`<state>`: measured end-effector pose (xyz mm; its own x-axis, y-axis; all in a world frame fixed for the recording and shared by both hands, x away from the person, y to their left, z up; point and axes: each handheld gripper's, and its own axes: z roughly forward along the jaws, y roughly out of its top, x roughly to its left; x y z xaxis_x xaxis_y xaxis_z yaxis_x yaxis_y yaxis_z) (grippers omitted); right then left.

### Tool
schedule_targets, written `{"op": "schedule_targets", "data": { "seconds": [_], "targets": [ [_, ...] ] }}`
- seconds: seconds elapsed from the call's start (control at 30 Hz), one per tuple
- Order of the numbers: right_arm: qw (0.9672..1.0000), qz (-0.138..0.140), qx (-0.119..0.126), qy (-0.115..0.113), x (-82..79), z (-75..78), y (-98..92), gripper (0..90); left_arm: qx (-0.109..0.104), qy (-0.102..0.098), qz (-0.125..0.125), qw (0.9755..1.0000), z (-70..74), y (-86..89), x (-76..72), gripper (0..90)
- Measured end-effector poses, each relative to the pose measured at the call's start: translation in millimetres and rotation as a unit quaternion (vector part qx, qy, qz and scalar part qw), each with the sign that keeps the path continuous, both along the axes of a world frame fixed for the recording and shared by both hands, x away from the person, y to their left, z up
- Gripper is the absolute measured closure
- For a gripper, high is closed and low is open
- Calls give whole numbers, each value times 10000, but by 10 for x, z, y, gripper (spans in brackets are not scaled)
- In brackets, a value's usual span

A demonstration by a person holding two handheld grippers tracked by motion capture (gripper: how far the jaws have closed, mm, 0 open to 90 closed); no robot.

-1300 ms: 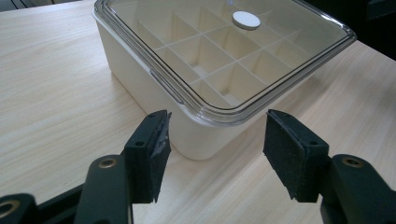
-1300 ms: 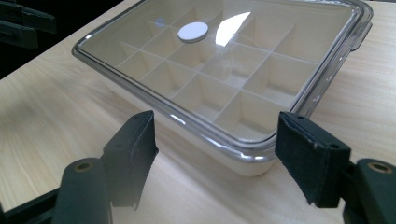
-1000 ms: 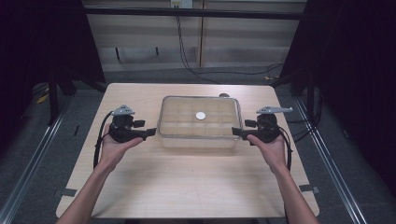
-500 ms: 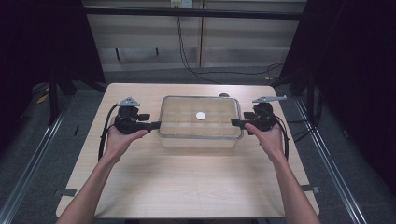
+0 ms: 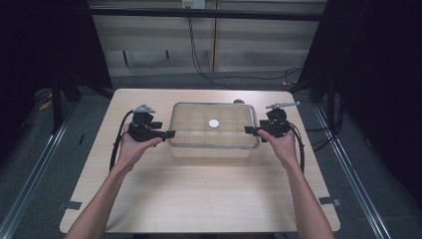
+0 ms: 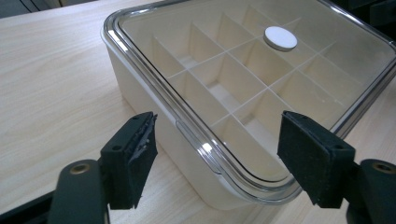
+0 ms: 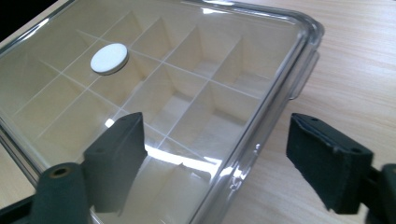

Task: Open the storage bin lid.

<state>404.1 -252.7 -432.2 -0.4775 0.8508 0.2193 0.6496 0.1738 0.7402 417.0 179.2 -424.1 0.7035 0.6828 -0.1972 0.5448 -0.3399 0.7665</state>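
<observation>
Table [image 5: 199, 194]: pale wood-grain top, seen from above; dark floor and rails on both sides.
Box [image 5: 213, 130]: clear-lidded, cream-walled organiser at the middle of the table, toward the far half, long side facing the person.
Lid [image 6: 243, 70]: transparent, seated on the box, with a raised rim all round; glare on it in the right gripper view.
Dividers [image 7: 187, 93]: thin cream walls split the inside into a grid of small compartments — contents, if any, cannot be made out.
White disc [image 5: 213, 123]: round, flat, sits at the centre of the lid.
Left gripper [image 5: 169, 133]: held at the box's left end, tips just beside the lid rim; jaws spread wide, nothing between the pads [image 6: 135, 158]. In its own view the jaws straddle the near corner of the box.
Right gripper [image 5: 249, 130]: at the box's right end, tips close to the rim — jaws wide apart, holding nothing; contact with the box cannot be told.
Hands: left hand [image 5: 133, 145] and right hand [image 5: 283, 144] each wrapped around a gripper body, forearms coming in from the near edge.
</observation>
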Motion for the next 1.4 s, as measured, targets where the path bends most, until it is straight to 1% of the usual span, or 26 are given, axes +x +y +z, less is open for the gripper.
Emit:
{"op": "schedule_targets", "data": {
  "seconds": [0.03,0.07,0.2,0.23,0.27,0.33,0.37,0.4,0.43,0.47,0.53,0.57,0.6,0.63,0.67,0.7,0.77,0.83,0.97,1.0,1.1,1.17,1.2,1.23,1.27,1.4],
  "targets": [
    [9999,49,-74,-51,6,-12,7,183,-44,28,15,10000,-16,-7,-7,269],
    [10000,11,-61,-18,12,-25,13,180,-32,16,-2,10000,-35,-12,-12,268],
    [10000,-18,3,78,52,-77,23,175,14,61,-7,10000,-85,-27,10,262],
    [9999,19,61,104,65,-89,30,175,-2,74,18,10000,-93,-31,22,261],
    [9999,17,77,124,79,-99,41,166,-9,101,45,9999,-101,-42,36,261],
    [9998,-39,75,161,108,-116,58,147,48,157,-52,9999,-120,-67,72,260],
    [9996,-94,185,192,127,-129,54,140,11,235,-21,9997,-137,-83,100,257],
    [9996,-94,185,192,127,-129,54,140,11,235,-21,9997,-137,-83,100,255],
    [9994,-48,216,252,149,-151,59,140,-30,228,24,9997,-152,-87,125,254],
    [9994,-48,216,252,149,-151,59,140,-30,228,24,9997,-152,-87,125,252],
    [9992,26,238,328,173,-184,79,142,12,245,-15,9997,-160,-90,150,250],
    [9991,54,213,350,183,-198,97,133,-34,265,12,9996,-169,-108,154,248],
    [9992,43,186,352,192,-209,119,124,33,276,-45,9996,-171,-113,161,247],
    [9991,-9,209,362,215,-224,150,107,-20,293,-41,9996,-181,-126,167,242],
    [9991,-9,209,362,215,-224,150,107,-21,309,-65,9995,-184,-134,176,242],
    [9991,-14,233,366,229,-232,159,101,-51,318,-36,9995,-188,-148,178,240],
    [9990,-38,265,349,250,-243,165,100,-17,320,-116,9994,-190,-166,185,235],
    [9990,-48,290,331,261,-251,165,99,-59,320,-88,9994,-200,-177,199,221],
    [9990,-68,298,317,268,-256,169,96,-174,470,-125,9987,-229,-176,239,210],
    [9991,-68,297,308,270,-257,169,96,-178,444,-105,9988,-233,-188,241,200],
    [9994,-77,230,235,263,-254,178,92,-151,423,-80,9990,-235,-210,250,183],
    [9996,-80,205,195,258,-253,177,92,-131,453,-83,9989,-231,-214,264,179],
    [9997,-97,151,137,254,-247,177,93,-140,452,-69,9989,-235,-217,271,179],
    [9999,-149,39,64,247,-232,184,95,-148,461,-59,9988,-239,-218,278,176],
    [9999,-149,39,64,247,-232,184,95,-181,481,-51,9987,-241,-215,285,176],
    [9998,-176,102,62,247,-243,185,94,-188,490,-43,9986,-243,-215,289,182]
  ]
}}
